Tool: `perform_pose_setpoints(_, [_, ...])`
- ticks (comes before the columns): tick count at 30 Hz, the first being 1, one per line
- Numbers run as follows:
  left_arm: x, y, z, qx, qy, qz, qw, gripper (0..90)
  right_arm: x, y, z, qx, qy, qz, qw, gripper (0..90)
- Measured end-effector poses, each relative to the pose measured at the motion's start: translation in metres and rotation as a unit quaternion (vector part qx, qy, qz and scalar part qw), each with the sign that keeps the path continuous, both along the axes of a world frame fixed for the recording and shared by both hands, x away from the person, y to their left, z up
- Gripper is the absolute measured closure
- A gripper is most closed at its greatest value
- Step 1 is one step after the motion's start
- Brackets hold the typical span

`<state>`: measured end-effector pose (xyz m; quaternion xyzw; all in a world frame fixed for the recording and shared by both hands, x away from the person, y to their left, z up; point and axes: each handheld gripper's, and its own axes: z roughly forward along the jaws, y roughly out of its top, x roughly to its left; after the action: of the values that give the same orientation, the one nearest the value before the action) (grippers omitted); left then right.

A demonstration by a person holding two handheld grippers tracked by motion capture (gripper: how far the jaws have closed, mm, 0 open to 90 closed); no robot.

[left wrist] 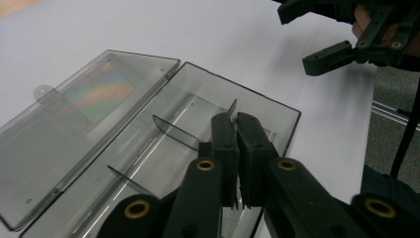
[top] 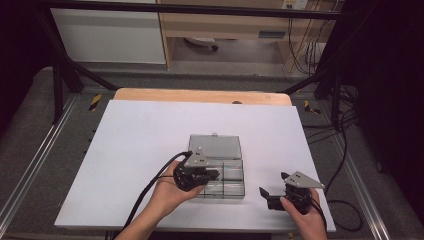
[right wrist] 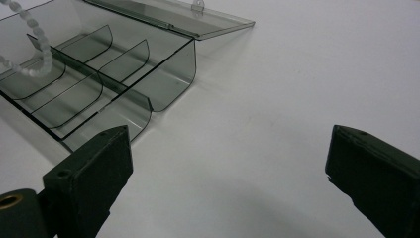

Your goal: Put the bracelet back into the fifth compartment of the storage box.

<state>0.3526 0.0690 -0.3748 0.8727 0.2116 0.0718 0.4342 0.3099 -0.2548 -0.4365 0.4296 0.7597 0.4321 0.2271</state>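
Clear box (top: pixel 220 170), lid open, at centre of high view. Left gripper (left wrist: pixel 236 130) over its lower-left part, pinching thin divider (left wrist: pixel 232 110), apparently seating it. Right gripper (top: pixel 272 196) spread, idle at lower right. Next: press divider into slot, then release.

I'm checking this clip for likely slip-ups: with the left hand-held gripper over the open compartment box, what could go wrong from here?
1. The left hand-held gripper is shut right at a thin divider of the clear box; a pull could lift or drag the light box.
2. The white bead string hanging into a compartment could catch on a divider.
3. The right hand-held gripper stands open on the table, off the box, so nothing steadies it.
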Motion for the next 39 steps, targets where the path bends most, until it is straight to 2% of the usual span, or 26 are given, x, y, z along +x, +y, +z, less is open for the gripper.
perform_pose_setpoints(4, [-0.004, -0.005, -0.006, 0.007, 0.003, -0.009, 0.9999, 87.5, 0.0, 0.0, 0.0, 0.0, 0.0, 0.0, 1.0, 4.8])
perform_pose_setpoints(14, [-0.005, -0.009, -0.019, 0.022, 0.015, -0.013, 0.9996, 87.5, 0.0, 0.0, 0.0, -0.002, 0.0, 0.002, 1.0, 4.8])
perform_pose_setpoints(15, [-0.004, -0.009, -0.021, 0.02, 0.016, -0.01, 0.9996, 87.5, 0.0, 0.0, 0.0, -0.002, 0.0, 0.001, 1.0, 4.8])
perform_pose_setpoints(20, [0.004, -0.008, -0.026, 0.036, 0.013, 0.002, 0.9992, 87.4, 0.0, 0.0, 0.0, -0.003, -0.001, 0.002, 1.0, 4.8])
perform_pose_setpoints(27, [0.013, -0.012, -0.038, 0.068, 0.002, 0.019, 0.9975, 87.3, 0.0, 0.0, 0.0, -0.003, -0.001, 0.003, 1.0, 4.7])
perform_pose_setpoints(33, [0.016, -0.015, -0.043, 0.072, 0.005, 0.022, 0.9972, 87.1, 0.0, 0.0, 0.0, -0.003, 0.0, 0.003, 1.0, 4.7])
perform_pose_setpoints(36, [0.014, -0.014, -0.044, 0.067, 0.005, 0.023, 0.9975, 86.7, 0.0, 0.0, 0.0, -0.003, 0.0, 0.004, 1.0, 4.7])
perform_pose_setpoints(39, [0.013, -0.012, -0.042, 0.06, 0.0, 0.031, 0.9977, 79.0, 0.0, 0.0, 0.0, -0.002, 0.0, 0.004, 1.0, 4.6])
